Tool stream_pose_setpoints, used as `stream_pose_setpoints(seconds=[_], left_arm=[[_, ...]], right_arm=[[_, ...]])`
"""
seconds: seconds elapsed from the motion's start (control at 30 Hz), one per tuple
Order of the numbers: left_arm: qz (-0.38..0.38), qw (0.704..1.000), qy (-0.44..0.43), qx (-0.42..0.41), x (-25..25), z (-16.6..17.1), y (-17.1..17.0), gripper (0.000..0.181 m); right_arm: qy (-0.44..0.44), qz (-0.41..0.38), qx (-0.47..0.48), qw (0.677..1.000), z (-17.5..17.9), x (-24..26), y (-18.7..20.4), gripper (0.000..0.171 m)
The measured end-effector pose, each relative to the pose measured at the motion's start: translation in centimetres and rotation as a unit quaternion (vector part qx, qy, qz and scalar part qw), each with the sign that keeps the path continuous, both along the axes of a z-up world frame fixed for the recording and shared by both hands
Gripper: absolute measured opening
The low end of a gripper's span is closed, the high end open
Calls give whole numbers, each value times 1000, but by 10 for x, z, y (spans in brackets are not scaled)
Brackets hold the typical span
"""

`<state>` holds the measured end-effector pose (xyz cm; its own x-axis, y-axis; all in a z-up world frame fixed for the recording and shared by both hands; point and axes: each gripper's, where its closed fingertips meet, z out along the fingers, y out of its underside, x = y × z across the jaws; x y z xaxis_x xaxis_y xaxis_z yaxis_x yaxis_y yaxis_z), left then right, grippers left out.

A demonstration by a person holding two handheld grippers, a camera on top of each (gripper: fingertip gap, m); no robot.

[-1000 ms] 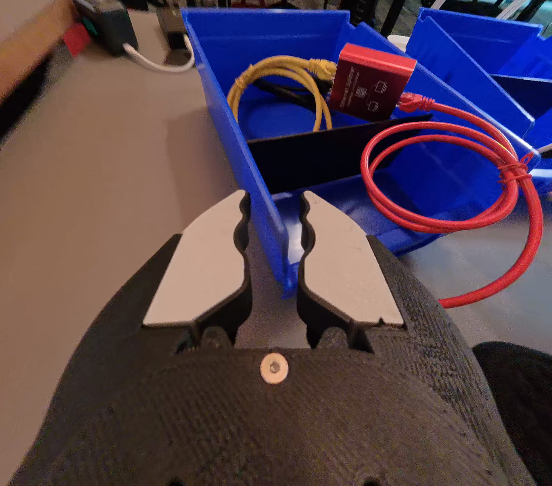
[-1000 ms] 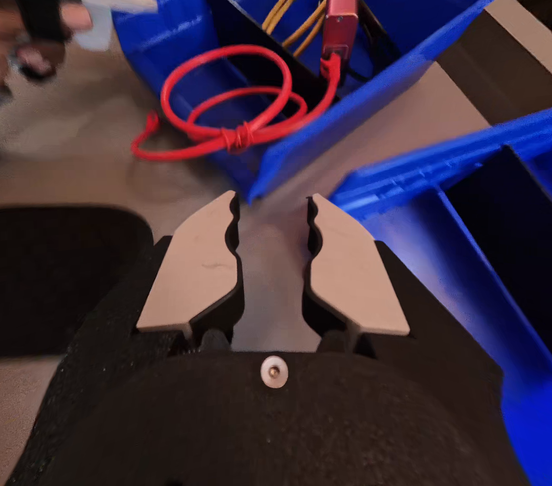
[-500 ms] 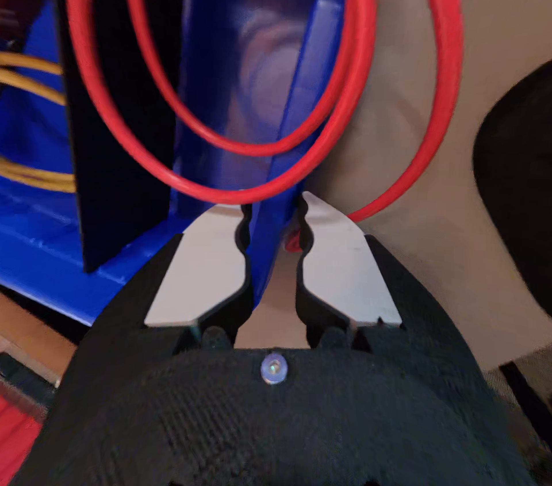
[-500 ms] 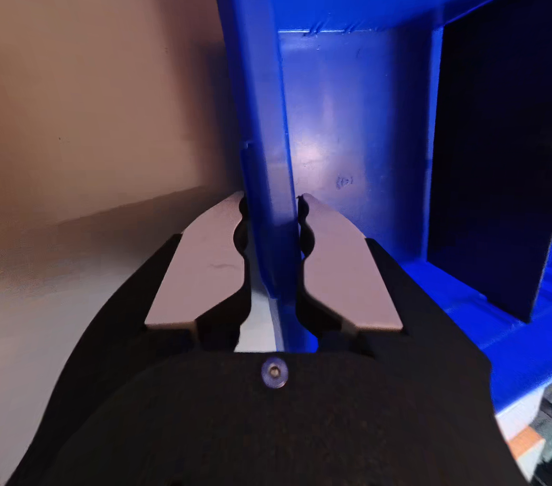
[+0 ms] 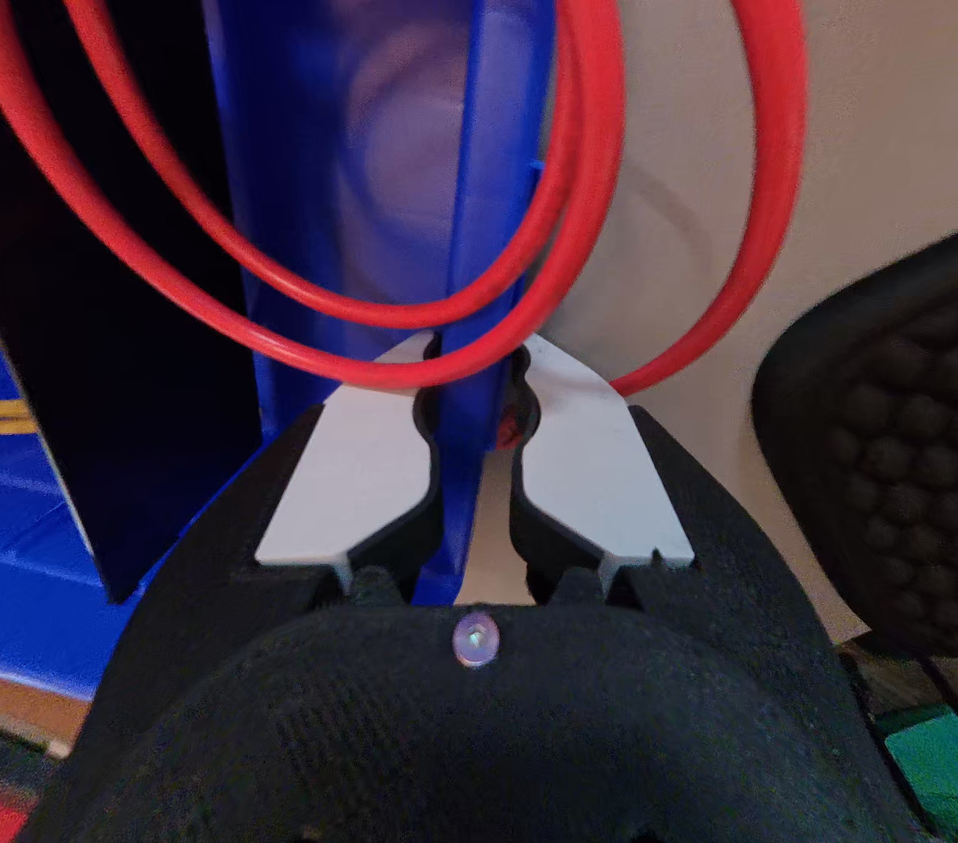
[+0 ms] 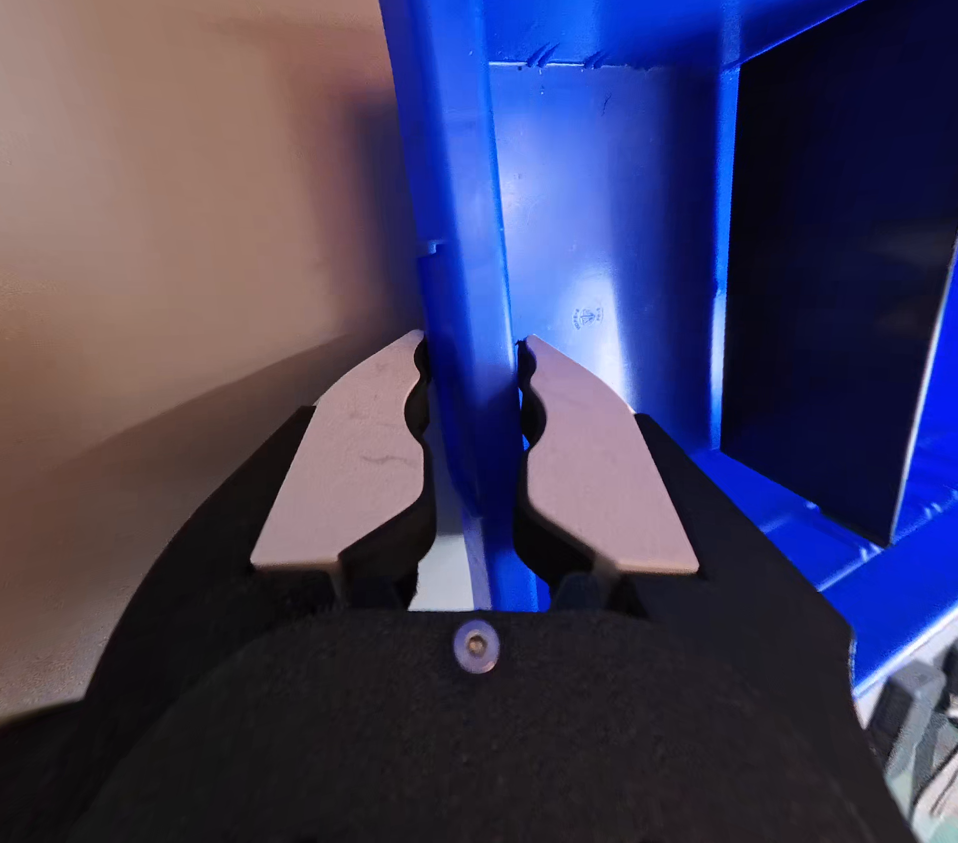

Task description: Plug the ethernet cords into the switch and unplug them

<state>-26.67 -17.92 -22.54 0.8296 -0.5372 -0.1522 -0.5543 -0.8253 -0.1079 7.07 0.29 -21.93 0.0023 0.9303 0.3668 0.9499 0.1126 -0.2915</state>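
1. Your left gripper is clamped on the wall of a blue bin.
2. The red ethernet cord loops over that wall, just above the gripper.
3. Your right gripper is clamped on the second blue bin's wall, beside the tabletop.

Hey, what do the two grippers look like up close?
Both match: the left gripper and right gripper each have a rough black textured body, two pale grey fingers with wavy black inner edges, and one silver screw in the middle.
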Motion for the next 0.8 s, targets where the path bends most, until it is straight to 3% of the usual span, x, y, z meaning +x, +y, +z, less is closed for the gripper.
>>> stream_pose_setpoints(seconds=[0.13, 0.3, 0.43, 0.63, 0.8], left_arm=[[18, 1000, 12, 14, 8, 1, 16, 26], [46, 998, 19, 25, 13, 1, 40, 26], [52, 998, 26, 36, 7, 1, 60, 26], [55, 997, 36, 50, -11, 2, 81, 26], [59, 996, 36, 61, -23, 4, 85, 27]], right_arm=[[-14, -42, 8, 999, -1, 45, 32, 30], [-41, -38, 43, 998, -2, 76, 77, 30], [-28, -59, 69, 996, 4, 86, 110, 44], [211, -79, 25, 974, 70, 41, 91, 51], [411, -77, -79, 905, 104, 4, 47, 54]])
